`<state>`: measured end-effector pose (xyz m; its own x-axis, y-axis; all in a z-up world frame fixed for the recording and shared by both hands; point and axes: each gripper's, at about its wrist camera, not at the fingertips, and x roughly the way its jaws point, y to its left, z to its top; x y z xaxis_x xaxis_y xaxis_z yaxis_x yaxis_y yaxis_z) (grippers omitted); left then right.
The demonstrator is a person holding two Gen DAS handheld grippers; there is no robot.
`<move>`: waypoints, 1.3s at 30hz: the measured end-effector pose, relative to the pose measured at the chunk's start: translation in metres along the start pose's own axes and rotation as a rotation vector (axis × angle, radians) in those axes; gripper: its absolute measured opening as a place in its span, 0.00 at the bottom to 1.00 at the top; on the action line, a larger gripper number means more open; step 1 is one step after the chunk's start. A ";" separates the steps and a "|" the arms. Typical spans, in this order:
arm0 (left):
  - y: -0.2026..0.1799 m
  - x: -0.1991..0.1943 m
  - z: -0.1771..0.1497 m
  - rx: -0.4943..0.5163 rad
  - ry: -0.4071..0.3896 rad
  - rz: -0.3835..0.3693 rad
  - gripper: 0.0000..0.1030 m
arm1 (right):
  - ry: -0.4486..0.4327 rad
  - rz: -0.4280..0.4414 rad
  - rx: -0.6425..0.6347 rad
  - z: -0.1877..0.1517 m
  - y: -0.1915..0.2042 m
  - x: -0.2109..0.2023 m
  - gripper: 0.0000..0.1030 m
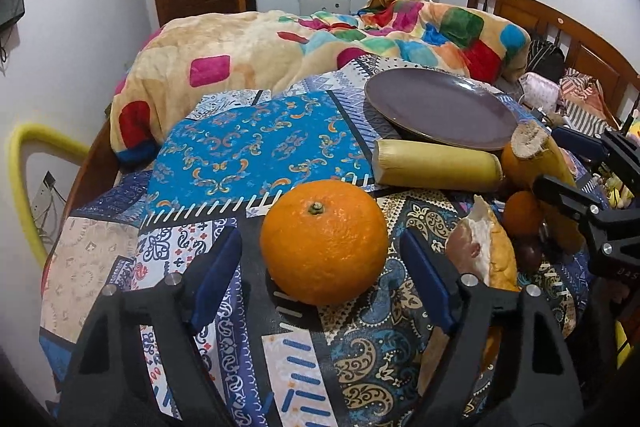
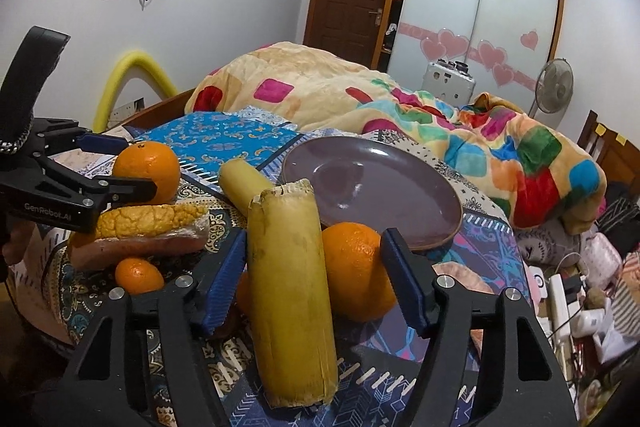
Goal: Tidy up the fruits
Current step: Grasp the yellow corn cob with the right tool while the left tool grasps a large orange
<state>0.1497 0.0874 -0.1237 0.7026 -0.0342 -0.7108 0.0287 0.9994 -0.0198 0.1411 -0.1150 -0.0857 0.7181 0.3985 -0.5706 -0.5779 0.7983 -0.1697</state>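
Note:
My left gripper (image 1: 320, 263) is open around a large orange (image 1: 324, 241) on the patterned cloth; its blue pads stand apart from the fruit on both sides. My right gripper (image 2: 312, 279) is open around a thick yellow stalk piece (image 2: 290, 291) and a second orange (image 2: 356, 271) just right of it. An empty purple plate (image 2: 372, 187) lies beyond them; it also shows in the left wrist view (image 1: 440, 107). A second yellow stalk piece (image 1: 436, 166) lies in front of the plate. A small orange (image 2: 138, 275) and a pomelo wedge (image 2: 148, 227) lie to the left.
The patterned cloth (image 1: 248, 143) covers a round table. A bed with a colourful blanket (image 1: 280, 43) stands right behind it. Bags and cables (image 2: 580, 291) crowd the right side. A yellow foam hoop (image 1: 24, 167) stands at the left.

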 end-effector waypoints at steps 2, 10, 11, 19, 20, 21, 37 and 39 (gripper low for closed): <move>0.001 0.000 -0.001 -0.005 0.004 -0.008 0.79 | -0.002 0.003 0.004 0.000 -0.001 -0.002 0.60; 0.004 0.004 -0.001 -0.032 0.027 -0.054 0.71 | 0.024 0.036 0.057 -0.009 -0.005 -0.012 0.60; 0.004 0.004 -0.001 -0.029 0.026 -0.052 0.70 | 0.027 0.033 0.052 -0.011 -0.005 -0.013 0.60; 0.000 -0.005 -0.003 0.004 0.035 -0.019 0.63 | 0.082 0.102 0.097 -0.021 -0.006 -0.014 0.60; -0.001 -0.008 -0.005 0.013 0.036 -0.013 0.63 | 0.090 0.110 0.105 -0.023 -0.007 -0.013 0.60; 0.000 -0.009 -0.006 0.019 0.037 -0.009 0.63 | 0.093 0.112 0.105 -0.024 -0.007 -0.014 0.60; 0.002 -0.051 -0.038 0.027 0.053 0.001 0.63 | 0.135 0.125 0.049 -0.038 0.003 -0.021 0.47; 0.002 -0.051 -0.037 0.023 0.052 0.005 0.63 | 0.133 0.141 0.067 -0.036 0.000 -0.024 0.41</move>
<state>0.0872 0.0914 -0.1133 0.6651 -0.0284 -0.7462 0.0424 0.9991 -0.0003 0.1098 -0.1413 -0.1010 0.5718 0.4484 -0.6870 -0.6387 0.7689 -0.0298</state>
